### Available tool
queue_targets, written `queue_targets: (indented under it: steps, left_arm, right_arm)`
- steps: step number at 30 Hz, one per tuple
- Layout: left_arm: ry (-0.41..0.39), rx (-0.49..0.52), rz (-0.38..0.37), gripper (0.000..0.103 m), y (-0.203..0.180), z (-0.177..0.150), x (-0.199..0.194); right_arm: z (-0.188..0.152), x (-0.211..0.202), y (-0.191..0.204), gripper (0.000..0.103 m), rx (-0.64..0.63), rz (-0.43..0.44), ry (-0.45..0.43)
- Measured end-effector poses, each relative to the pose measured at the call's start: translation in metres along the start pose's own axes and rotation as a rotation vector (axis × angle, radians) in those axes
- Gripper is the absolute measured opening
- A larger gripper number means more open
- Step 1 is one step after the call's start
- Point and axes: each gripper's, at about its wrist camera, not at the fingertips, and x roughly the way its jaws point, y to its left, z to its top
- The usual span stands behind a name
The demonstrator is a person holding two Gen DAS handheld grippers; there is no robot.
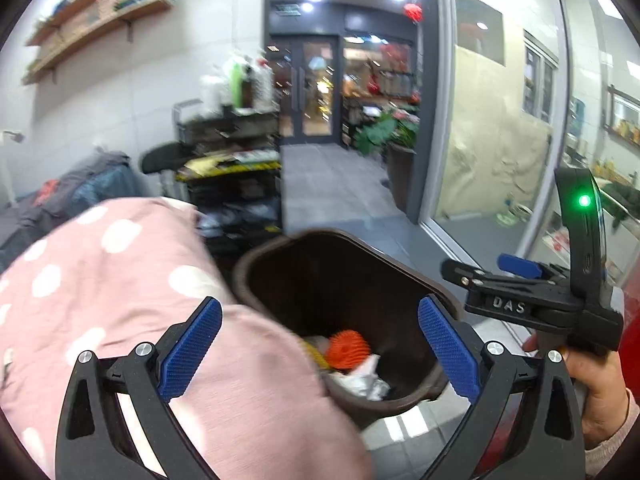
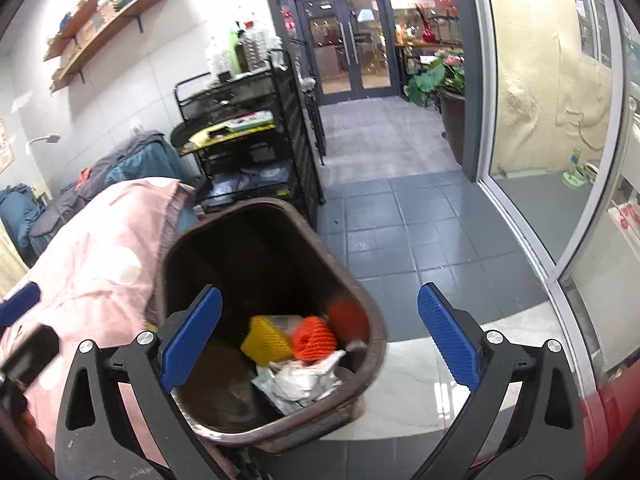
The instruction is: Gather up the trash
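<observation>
— Beside the pink cloth with white dots (image 2: 92,256), what stood there?

— That was the dark brown plastic trash bin (image 2: 276,436), touching the cloth's edge on the grey tiled floor (image 2: 420,232). It looked tilted toward both cameras, its mouth open to view.

— And inside it?

— Low in the bin lay a yellow mesh foam sleeve (image 2: 266,338) just beside an orange mesh foam sleeve (image 2: 314,338), with crumpled white paper and foil wrappers (image 2: 300,384) below them. From the left wrist view the bin (image 1: 340,248) showed an orange piece (image 1: 348,346) and the white wrappers (image 1: 366,380).

— How were the fingers set?

— On the left gripper (image 1: 320,354) the blue fingers (image 1: 190,350) stood wide apart with nothing between them, over the cloth and bin. The right gripper (image 2: 320,354) had its fingers (image 2: 448,338) just as wide, empty, hovering above the bin's mouth. In the left view the right gripper (image 1: 528,300) showed from the side, held in a hand (image 1: 600,392), a green light lit on it.

— Anything behind?

— A black wire cart (image 2: 248,140) loaded with bottles stood past the bin, and wooden wall shelves (image 2: 104,20) hung above.
</observation>
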Motion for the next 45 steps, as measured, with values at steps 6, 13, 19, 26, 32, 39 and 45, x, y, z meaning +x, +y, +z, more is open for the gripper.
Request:
queue_targets:
  steps: [6, 13, 19, 26, 32, 39, 45]
  left_arm:
    - [-0.065, -0.134, 0.118, 0.097, 0.042, -0.015, -0.049]
    - [-0.134, -0.262, 0.321, 0.097, 0.075, -0.043, -0.099]
    - [-0.150, -0.292, 0.411, 0.097, 0.085, -0.070, -0.138]
    - [-0.200, -0.326, 0.515, 0.097, 0.085, -0.090, -0.179]
    - [-0.215, -0.331, 0.527, 0.097, 0.084, -0.091, -0.187]
    - [-0.231, -0.321, 0.530, 0.097, 0.084, -0.093, -0.187]
    - [-0.237, -0.326, 0.532, 0.097, 0.085, -0.094, -0.188]
  right_arm:
    - [-0.015, -0.027, 0.053, 0.097, -0.074, 0.059, -0.076]
    - [-0.046, -0.073, 0.112, 0.097, -0.208, 0.133, -0.200]
    - [-0.070, -0.108, 0.139, 0.097, -0.270, 0.196, -0.223]
    - [-0.085, -0.136, 0.153, 0.097, -0.279, 0.263, -0.239]
    - [-0.090, -0.148, 0.158, 0.097, -0.268, 0.285, -0.235]
    - [-0.089, -0.153, 0.154, 0.097, -0.275, 0.280, -0.248]
    - [-0.090, -0.153, 0.155, 0.097, -0.282, 0.287, -0.242]
